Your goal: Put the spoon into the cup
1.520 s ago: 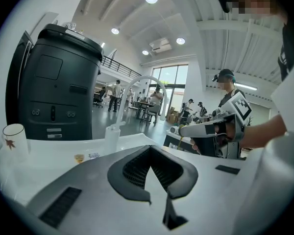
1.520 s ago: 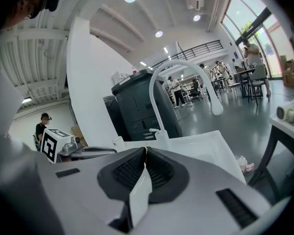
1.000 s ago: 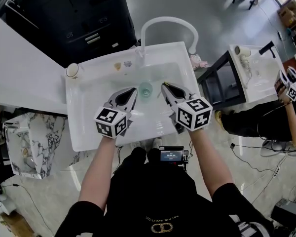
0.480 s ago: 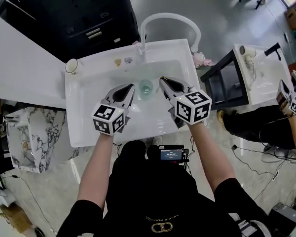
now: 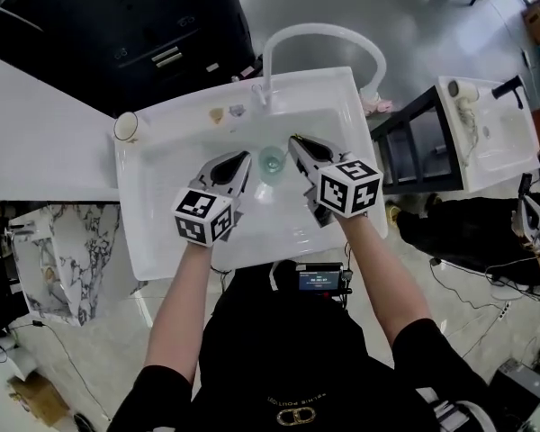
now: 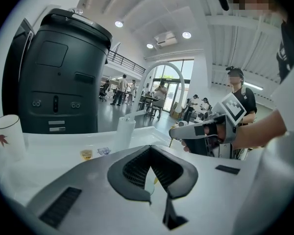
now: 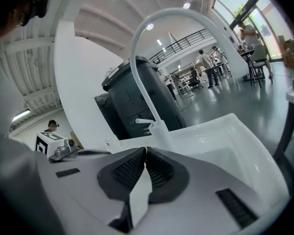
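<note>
Head view looks steeply down on a white sink [image 5: 148, 232] with a tall arched faucet [image 5: 319, 32] at its far rim and a dark cabinet [image 5: 135, 25] behind it. A person's two bare forearms reach over the near rim, each hand carrying a grey gripper with a marker cube. The left gripper [image 5: 245, 157] and the right gripper [image 5: 294, 139] point into the basin, their tips near each other. Between the tips a small translucent green cup [image 5: 270, 160] stands upright on the basin floor. A white paper cup [image 5: 126, 126] sits on the sink's far left corner. Left gripper view shows its jaws closed tip to tip and empty. Right gripper view shows its jaws pressed together on the spoon [image 6: 172, 141]. Only a thin yellow sliver of it shows at the tip, just beside the green cup and not inside it.
</note>
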A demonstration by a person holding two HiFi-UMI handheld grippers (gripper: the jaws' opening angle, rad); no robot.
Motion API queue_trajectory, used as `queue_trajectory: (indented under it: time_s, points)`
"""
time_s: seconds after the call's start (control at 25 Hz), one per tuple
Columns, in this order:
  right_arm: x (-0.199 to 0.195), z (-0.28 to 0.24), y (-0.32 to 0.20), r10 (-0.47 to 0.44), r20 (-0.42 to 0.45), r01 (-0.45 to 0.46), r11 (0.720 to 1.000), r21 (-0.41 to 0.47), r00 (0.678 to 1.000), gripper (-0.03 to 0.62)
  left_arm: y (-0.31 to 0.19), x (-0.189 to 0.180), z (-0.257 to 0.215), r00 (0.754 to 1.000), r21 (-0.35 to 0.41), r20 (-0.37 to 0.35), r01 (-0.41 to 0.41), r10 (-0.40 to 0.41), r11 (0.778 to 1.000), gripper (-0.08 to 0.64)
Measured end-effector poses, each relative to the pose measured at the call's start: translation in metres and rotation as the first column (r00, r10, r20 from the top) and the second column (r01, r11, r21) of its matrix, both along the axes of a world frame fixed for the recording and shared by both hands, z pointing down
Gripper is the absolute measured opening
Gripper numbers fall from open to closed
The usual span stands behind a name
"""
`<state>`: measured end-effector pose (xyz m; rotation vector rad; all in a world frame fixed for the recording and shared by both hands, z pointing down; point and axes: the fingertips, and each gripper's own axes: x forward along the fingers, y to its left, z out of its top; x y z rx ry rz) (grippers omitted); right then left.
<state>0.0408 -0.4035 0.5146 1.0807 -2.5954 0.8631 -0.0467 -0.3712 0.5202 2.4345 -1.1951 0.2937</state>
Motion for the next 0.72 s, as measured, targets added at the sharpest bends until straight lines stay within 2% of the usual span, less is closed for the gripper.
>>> queue_trajectory:
  time_s: [0.44,0.72]
  points:
    - [-0.017,0.078,-0.020,0.031,-0.030,-0.034,0.991,-0.128,0.999,0.071,-0.015,-0.009,0.031,1.000,-0.068,-0.020,-0.014,0.012,0.998,0.008]
    - [-0.023,0.109,-0.024,0.048,-0.032,-0.053,0.984,-0.173,0.998,0.071,-0.017,-0.017,0.043,1.000,-0.097,-0.025,-0.012,0.009,0.995,0.008]
